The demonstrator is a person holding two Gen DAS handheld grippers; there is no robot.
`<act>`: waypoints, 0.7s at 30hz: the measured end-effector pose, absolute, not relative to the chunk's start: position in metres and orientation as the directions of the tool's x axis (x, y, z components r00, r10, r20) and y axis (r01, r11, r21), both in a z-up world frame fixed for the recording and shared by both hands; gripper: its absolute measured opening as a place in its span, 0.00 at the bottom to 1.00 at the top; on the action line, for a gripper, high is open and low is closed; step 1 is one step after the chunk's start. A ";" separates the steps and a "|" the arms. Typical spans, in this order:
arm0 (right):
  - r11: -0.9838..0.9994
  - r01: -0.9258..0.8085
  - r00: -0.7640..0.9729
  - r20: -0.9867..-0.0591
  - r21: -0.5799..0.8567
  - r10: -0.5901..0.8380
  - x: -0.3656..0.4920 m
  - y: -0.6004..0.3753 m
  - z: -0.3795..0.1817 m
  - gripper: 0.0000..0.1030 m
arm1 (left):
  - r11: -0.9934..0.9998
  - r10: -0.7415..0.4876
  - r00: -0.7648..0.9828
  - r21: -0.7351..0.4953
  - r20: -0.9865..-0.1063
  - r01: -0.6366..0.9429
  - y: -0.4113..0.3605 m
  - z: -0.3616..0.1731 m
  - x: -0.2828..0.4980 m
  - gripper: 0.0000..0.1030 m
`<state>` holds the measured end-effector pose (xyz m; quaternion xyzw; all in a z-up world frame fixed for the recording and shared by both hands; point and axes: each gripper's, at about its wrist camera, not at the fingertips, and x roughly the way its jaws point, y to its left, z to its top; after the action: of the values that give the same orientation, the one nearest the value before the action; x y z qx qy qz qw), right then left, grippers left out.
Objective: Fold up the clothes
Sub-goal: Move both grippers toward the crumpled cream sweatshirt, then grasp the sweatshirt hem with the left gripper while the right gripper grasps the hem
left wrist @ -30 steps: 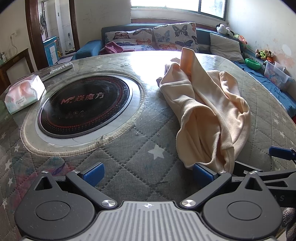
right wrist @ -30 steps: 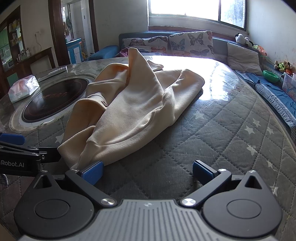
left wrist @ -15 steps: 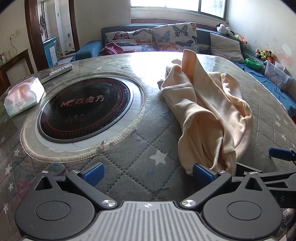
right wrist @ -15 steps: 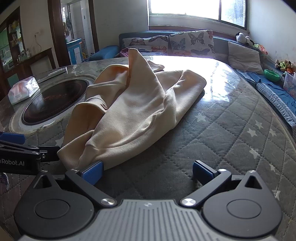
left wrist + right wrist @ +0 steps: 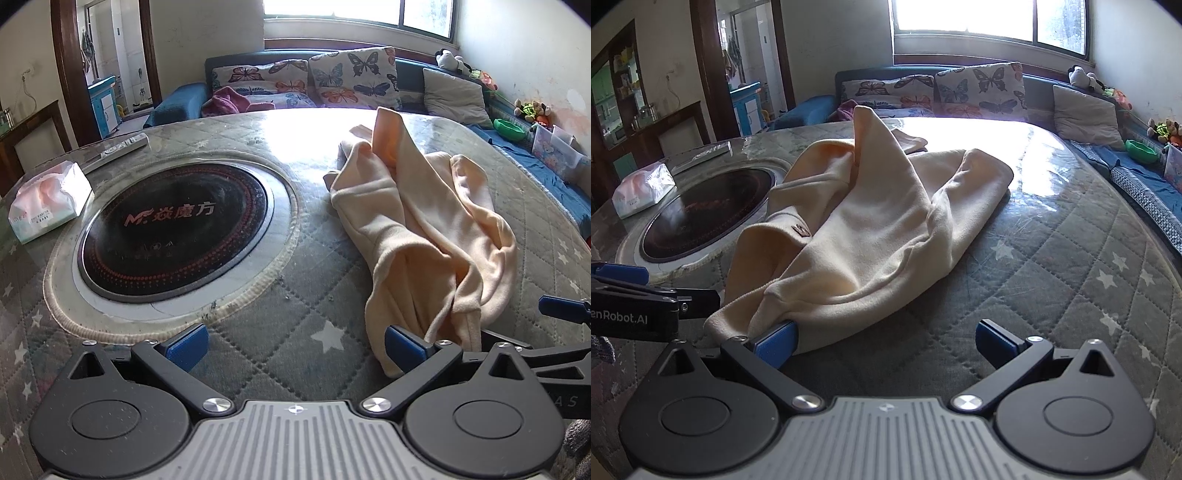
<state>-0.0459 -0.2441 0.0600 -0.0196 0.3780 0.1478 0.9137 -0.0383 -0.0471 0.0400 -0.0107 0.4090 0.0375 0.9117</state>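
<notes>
Folding barely begun: crumpled peach fleece garment (image 5: 871, 229) heaped on quilted grey star-patterned table cover (image 5: 1071, 258), beside round black glass cooktop (image 5: 173, 232). Long axis from near hem towards far window, one fold peaked upright. Left gripper (image 5: 295, 343) and right gripper (image 5: 886, 339) spread wide at hem, nothing pinched.

Both wrist views low over table (image 5: 295, 325), facing sofa (image 5: 258, 77); left-side view shares garment (image 5: 424, 236) with right.
</notes>
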 end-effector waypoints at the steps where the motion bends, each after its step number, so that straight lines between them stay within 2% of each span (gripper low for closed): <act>1: 0.955 -0.286 0.672 -0.695 0.079 0.258 -0.045 -0.244 0.061 1.00 | 0.997 0.062 0.665 0.012 -0.745 -0.079 -0.046 0.041 -0.038 1.00; 11: 0.942 -0.308 0.666 -0.676 0.135 0.315 -0.031 -0.247 0.071 1.00 | 0.996 0.072 0.683 0.023 -0.727 -0.081 -0.041 0.050 -0.023 1.00; 21: 0.931 -0.343 0.678 -0.652 0.128 0.339 -0.002 -0.245 0.083 1.00 | 0.997 0.073 0.707 0.037 -0.704 -0.067 -0.035 0.060 0.004 1.00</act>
<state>-0.0020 -0.2448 0.0834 -0.0022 0.3558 0.1862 0.9158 0.0039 -0.0349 0.0603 0.0045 0.3811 0.0379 0.9237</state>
